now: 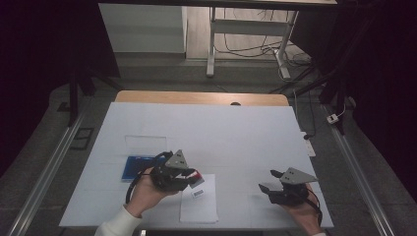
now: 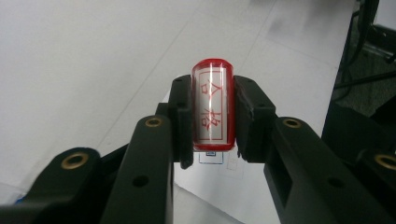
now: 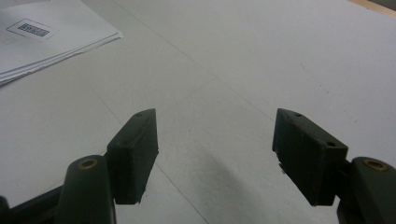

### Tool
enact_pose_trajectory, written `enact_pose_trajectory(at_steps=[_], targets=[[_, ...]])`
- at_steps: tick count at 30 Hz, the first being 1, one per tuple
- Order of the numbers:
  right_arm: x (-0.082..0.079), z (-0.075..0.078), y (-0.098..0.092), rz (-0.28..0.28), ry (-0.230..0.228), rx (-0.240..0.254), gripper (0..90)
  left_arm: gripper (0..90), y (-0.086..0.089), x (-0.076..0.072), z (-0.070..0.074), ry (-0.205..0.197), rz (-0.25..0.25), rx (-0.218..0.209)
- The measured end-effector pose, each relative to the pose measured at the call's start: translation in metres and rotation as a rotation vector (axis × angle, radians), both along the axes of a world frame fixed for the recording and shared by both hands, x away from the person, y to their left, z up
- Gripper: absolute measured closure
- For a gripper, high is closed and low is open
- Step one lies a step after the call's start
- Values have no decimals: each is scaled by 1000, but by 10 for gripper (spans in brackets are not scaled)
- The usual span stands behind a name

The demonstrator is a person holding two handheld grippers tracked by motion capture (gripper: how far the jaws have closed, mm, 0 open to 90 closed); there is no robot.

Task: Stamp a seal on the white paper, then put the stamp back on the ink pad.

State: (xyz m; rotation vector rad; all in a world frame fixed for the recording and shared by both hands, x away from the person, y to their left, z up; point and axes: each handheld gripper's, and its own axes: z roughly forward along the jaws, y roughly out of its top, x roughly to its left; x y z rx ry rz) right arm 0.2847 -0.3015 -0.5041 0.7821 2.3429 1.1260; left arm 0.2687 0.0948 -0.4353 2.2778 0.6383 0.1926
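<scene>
Stamping step in hand: left gripper (image 2: 212, 116) fingers clamped on red stamp (image 2: 212, 105), held above paper sheet (image 1: 199, 199) at 6 o'clock on counter (image 1: 236, 132). Right gripper (image 3: 215, 156) fingers wide open, empty, at 4 o'clock. Next, likely: lower stamp squarely onto sheet.

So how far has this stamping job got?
Done so far: the left tool has picked up the red stamp and grips it between its jaws. In hand: the stamp is held above the stack of paper, near the blue ink pad. Left: no red mark shows on the sheet yet. The right tool waits open over the table.
</scene>
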Motion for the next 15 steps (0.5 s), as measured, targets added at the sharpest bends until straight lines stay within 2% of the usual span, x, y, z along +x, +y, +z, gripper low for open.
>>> enact_pose_trajectory(at_steps=[7,15], targets=[[0,0,0,-1,0,-1,308,700,9,1,5,-5,13,-23],[0,0,0,-3,1,-5,308,700,21,3,7,-7,41,-24]])
